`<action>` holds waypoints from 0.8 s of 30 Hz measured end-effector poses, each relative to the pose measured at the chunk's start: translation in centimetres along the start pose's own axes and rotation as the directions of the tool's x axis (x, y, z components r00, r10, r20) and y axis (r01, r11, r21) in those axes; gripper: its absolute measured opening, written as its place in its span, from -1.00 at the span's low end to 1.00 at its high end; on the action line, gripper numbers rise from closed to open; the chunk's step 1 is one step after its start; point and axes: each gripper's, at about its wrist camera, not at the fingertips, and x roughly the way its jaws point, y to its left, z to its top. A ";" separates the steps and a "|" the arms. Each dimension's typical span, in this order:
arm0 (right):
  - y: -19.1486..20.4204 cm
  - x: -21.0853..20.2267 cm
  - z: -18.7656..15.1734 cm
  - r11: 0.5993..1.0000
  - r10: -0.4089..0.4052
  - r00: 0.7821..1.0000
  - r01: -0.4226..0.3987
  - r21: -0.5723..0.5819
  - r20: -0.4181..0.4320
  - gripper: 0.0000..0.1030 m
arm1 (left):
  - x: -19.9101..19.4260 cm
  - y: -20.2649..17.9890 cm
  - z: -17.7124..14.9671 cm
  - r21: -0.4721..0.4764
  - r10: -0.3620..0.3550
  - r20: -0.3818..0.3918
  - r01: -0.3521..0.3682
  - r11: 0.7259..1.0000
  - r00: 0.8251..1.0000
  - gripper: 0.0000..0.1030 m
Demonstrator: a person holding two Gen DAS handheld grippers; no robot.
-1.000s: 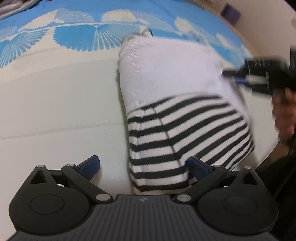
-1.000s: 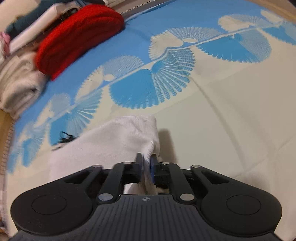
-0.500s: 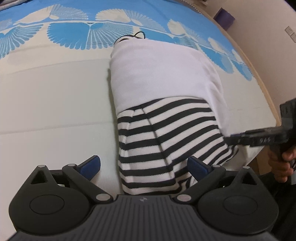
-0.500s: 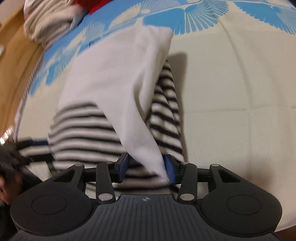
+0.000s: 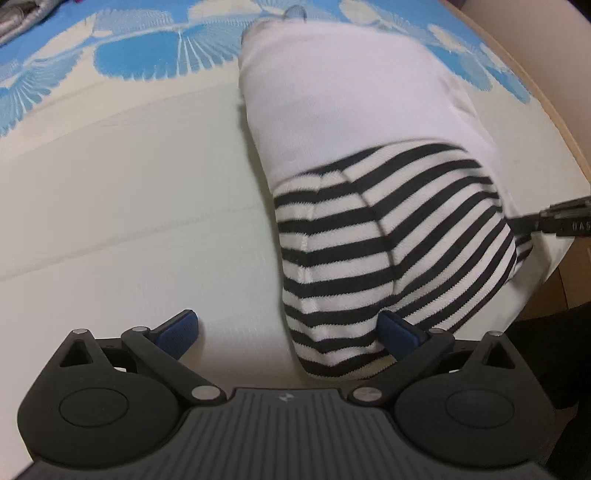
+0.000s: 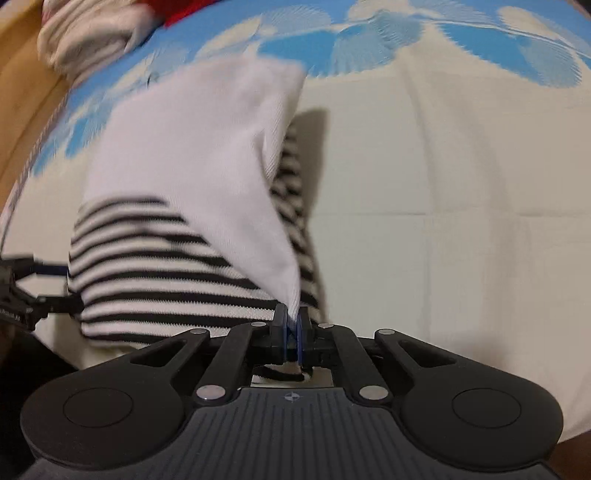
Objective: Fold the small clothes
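The small garment [image 5: 369, 192] lay on the bed cover [image 5: 129, 221], near the cover's edge. It was white at one end and had black and white stripes at the other. It was longer than it was wide. In the left wrist view its long side ran away from the camera, with the striped end close to the camera and the white end far off, by the blue fan shapes [image 5: 166, 55] on the cover.

A white corner [image 6: 284, 280] of the garment came down over the stripes to a point. The right gripper [image 6: 292, 328] had just squeezed shut on that point, and the white cloth sat pinched between its blue pads.

The left gripper [image 5: 288, 332] had its jaws wide apart. One blue pad lay on the bare cover beside the striped end. The other pad touched the stripes. It held nothing.

Beyond the white end of the garment, past the blue fans, a pile of folded clothes [image 6: 92, 33] sat with something red [image 6: 192, 9] next to it.
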 end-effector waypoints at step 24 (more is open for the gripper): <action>0.1 0.8 8.2 0.909 0.046 0.950 -0.168 0.380 0.310 -0.99 | -0.3 -0.3 0.3 0.004 -0.015 0.027 0.014 1.000 1.000 1.00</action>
